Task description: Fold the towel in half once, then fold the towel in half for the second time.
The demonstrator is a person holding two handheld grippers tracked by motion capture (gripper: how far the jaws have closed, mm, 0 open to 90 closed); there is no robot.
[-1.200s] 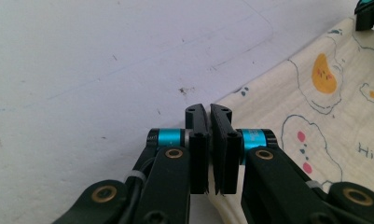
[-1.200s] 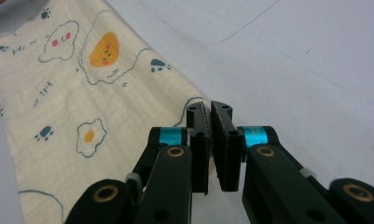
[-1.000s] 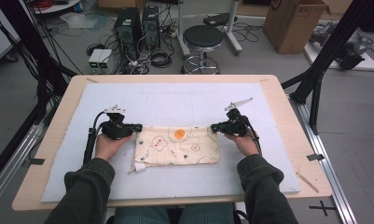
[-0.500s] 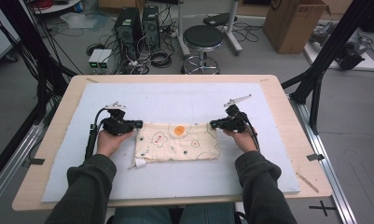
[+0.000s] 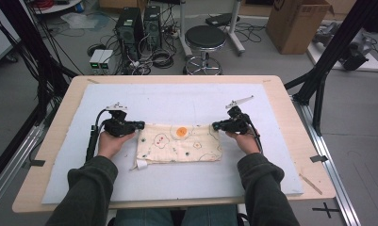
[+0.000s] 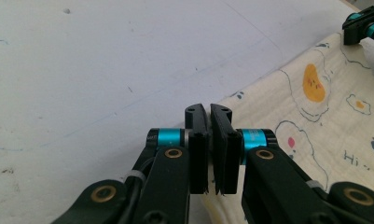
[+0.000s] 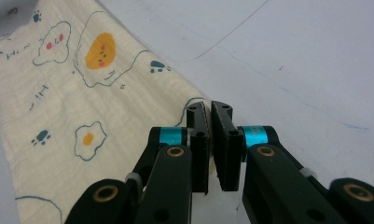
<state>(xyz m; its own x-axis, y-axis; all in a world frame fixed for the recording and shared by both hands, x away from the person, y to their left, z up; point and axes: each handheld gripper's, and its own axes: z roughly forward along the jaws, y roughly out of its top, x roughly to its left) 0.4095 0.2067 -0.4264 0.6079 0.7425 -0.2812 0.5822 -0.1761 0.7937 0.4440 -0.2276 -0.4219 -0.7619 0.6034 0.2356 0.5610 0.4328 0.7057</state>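
Note:
A cream cloth (image 5: 179, 143) printed with fried eggs and paw marks lies flat and folded on the pale mat (image 5: 177, 99). My left gripper (image 5: 140, 125) sits at its far left corner, jaws pressed together on the cloth's edge (image 6: 315, 121), fingertips (image 6: 197, 114) over the corner. My right gripper (image 5: 216, 126) holds the far right corner the same way, its own jaws closed on the cloth (image 7: 72, 93) where the edge meets the mat. The right gripper (image 6: 364, 25) also appears across the cloth in the left gripper view.
The mat covers most of the wooden table (image 5: 290, 101), with bare mat beyond and in front of the cloth. A white label (image 5: 140, 164) sticks out at the cloth's near left corner. Behind the table stand a stool (image 5: 204, 37), computer towers (image 5: 139, 23) and a cardboard box (image 5: 297, 23).
Both hands have shifted slightly away from the person, and the cloth's near edge has drawn a little farther up the table. Both grippers stay closed.

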